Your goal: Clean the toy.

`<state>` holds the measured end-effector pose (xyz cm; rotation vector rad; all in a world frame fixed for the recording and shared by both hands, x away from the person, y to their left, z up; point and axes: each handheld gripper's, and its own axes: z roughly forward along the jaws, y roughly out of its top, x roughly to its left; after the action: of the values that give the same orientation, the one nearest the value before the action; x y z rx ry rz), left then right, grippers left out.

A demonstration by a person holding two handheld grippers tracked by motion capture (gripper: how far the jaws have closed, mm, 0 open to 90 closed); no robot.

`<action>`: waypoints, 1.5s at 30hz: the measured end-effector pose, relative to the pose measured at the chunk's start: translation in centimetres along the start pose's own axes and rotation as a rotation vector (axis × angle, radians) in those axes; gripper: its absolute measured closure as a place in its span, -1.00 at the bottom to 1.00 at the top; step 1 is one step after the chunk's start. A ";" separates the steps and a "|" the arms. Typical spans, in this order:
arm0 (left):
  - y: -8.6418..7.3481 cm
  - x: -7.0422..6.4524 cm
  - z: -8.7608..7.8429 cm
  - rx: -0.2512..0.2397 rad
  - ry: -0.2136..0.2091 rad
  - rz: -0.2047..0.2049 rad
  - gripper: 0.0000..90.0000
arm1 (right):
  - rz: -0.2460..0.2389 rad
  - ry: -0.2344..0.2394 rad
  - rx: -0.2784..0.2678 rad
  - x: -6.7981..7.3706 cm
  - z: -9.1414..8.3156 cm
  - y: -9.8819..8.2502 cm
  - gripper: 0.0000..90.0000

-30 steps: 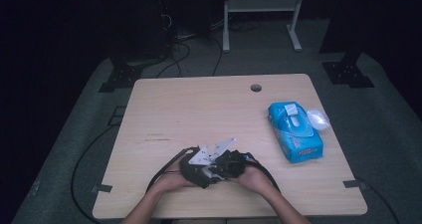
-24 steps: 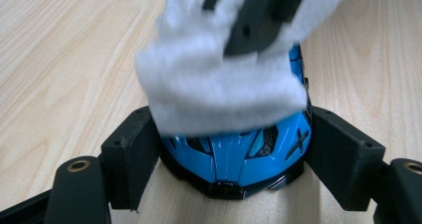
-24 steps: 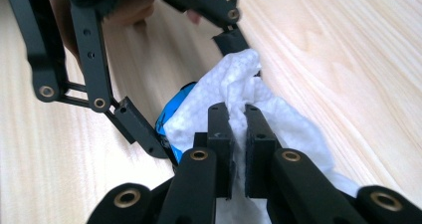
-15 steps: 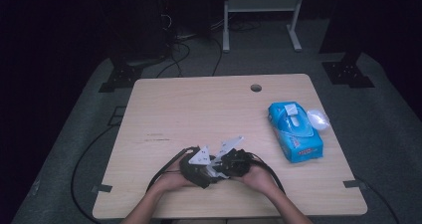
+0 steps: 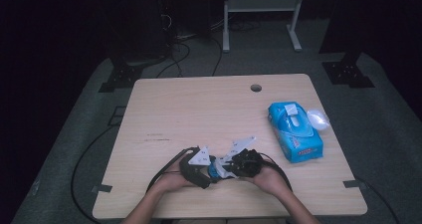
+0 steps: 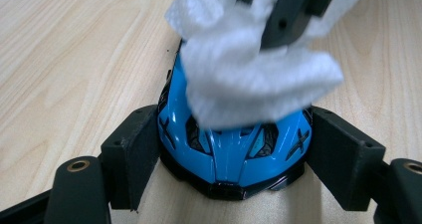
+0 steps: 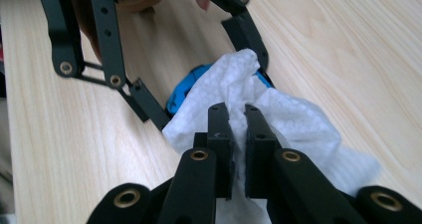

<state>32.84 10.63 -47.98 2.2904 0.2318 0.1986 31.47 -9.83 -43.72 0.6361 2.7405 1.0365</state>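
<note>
A glossy blue toy car [image 6: 231,149], moulded in hard plastic with black vents and a black lower edge, is held on the pale wood-grain table [image 5: 199,109] near its front edge. It is clamped at both flanks by the matt black pads of the left gripper [image 6: 231,157], whose jaws stand fairly wide around the body. A crumpled white wipe [image 7: 278,119], soft and finely textured, is pinched between the nearly closed jaws of the right gripper [image 7: 238,129] and is laid over the car's roof.

In the high view both forearms are seen entering from the bottom edge, the hands close together, with the left gripper [image 5: 196,167] and the right gripper [image 5: 244,163] pointed toward each other and the grey three-cornered plates uppermost. A blue rectangular wipe pack [image 5: 294,131] with its round clear lid [image 5: 317,118] opened is shown well apart on the table's right side.

The car's nose detail is given by the left gripper view; the wipe's pinched fold is given by the right gripper view, where the car [image 7: 181,92] is largely covered.
</note>
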 end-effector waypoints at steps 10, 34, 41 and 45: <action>-0.1 0.0 -0.1 -0.011 0.002 -0.008 -0.45 | -0.060 0.010 0.020 0.8 2.1 1.6 0.87; -0.2 -0.1 0.0 -0.015 0.000 -0.012 -0.45 | -0.017 0.009 -0.007 -0.6 2.9 1.9 0.87; 0.0 -0.1 0.1 -0.009 0.002 -0.011 -0.45 | 0.047 -0.011 -0.024 -2.4 1.8 1.1 0.87; 0.0 0.0 0.1 -0.009 -0.003 -0.013 -0.45 | 0.033 -0.001 -0.030 -1.4 2.8 1.8 0.87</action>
<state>32.87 10.62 -48.05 2.2799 0.2442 0.1893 34.09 -7.53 -44.70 0.6798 2.7170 1.0814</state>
